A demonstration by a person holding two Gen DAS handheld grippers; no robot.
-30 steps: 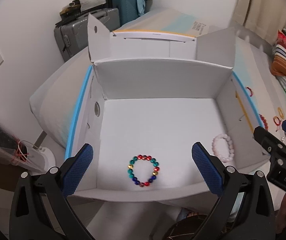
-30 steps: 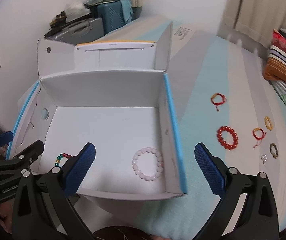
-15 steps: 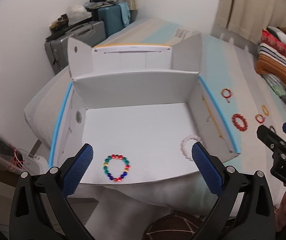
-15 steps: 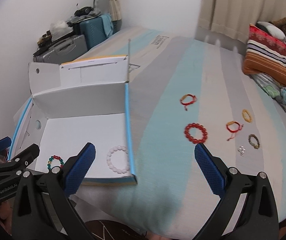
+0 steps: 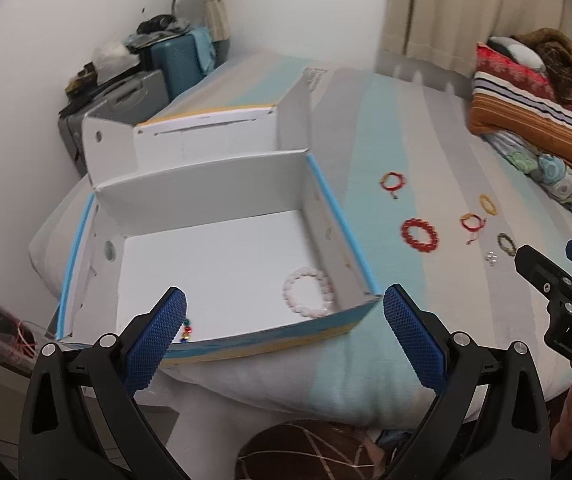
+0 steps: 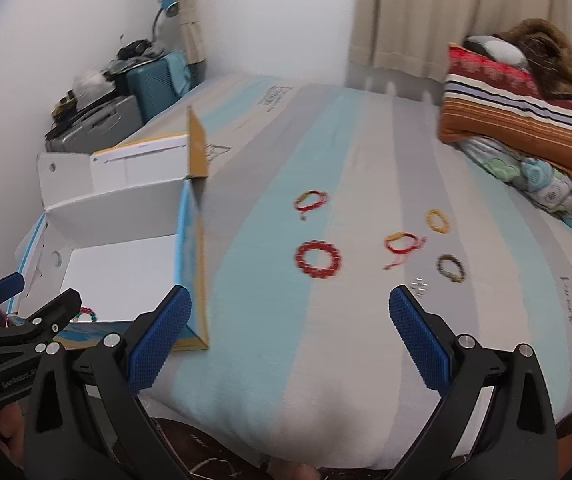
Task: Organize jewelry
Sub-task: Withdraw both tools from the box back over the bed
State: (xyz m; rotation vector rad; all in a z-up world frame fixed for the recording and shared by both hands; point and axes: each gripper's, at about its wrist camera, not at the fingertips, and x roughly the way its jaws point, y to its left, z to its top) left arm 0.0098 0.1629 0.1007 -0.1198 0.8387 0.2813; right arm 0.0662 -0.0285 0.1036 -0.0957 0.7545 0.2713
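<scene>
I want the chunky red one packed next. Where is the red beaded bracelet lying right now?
The red beaded bracelet lies on the striped bedspread, right of the white box and left of the red-and-yellow cord bracelet, ahead of the open right gripper.

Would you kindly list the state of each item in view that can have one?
Left hand-held gripper: open, empty.
Right hand-held gripper: open, empty.
Box: open, flaps up.
Pink bracelet: lying in the box.
Multicoloured bracelet: in the box, mostly hidden.
Red bead bracelet: flat on the bed, outside the box.
</scene>
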